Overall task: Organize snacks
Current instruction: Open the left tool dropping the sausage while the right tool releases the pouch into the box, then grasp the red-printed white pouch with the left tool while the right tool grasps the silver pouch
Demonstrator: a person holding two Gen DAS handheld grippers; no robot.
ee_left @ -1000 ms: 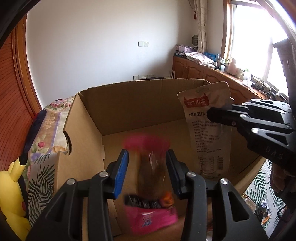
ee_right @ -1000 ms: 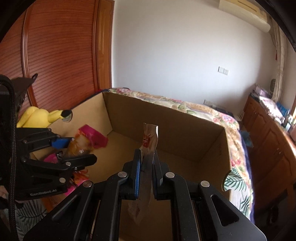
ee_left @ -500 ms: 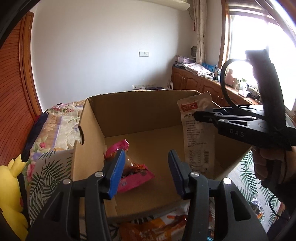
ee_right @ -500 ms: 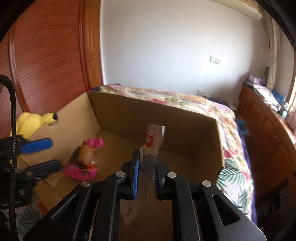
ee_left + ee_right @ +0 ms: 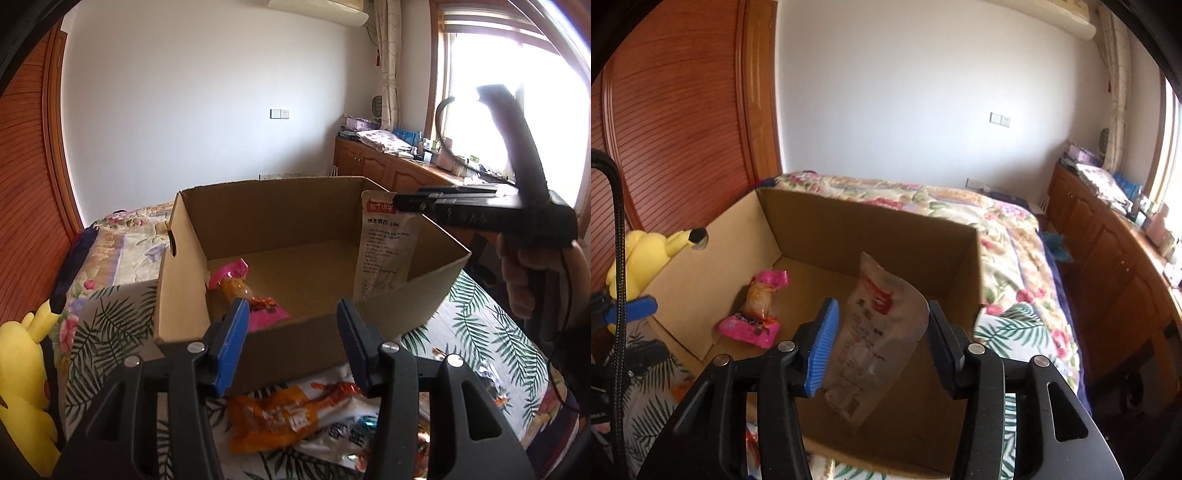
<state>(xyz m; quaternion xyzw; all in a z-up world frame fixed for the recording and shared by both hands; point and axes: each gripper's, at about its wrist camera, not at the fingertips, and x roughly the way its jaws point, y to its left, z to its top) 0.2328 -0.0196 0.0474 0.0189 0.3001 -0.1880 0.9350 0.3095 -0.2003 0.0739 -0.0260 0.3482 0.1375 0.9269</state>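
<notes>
Left wrist view: left gripper [image 5: 291, 341] spread wide, empty, held outside the near wall of the open brown cardboard box [image 5: 306, 334]. Pink-and-orange snack packet [image 5: 245, 295] seen ahead-left on the box floor. Orange-and-white snack bags [image 5: 295, 410] seen directly below.

Right wrist view: right gripper [image 5: 879, 345] spread wide over the box [image 5: 864, 229]. White foil pouch with red label [image 5: 877, 339] seen tilted between the fingers; contact not discernible. Pink packet [image 5: 757, 314] seen ahead-left.

The candy pack [image 5: 246, 295] lies inside the box [image 5: 317, 332], by its left wall.
</notes>
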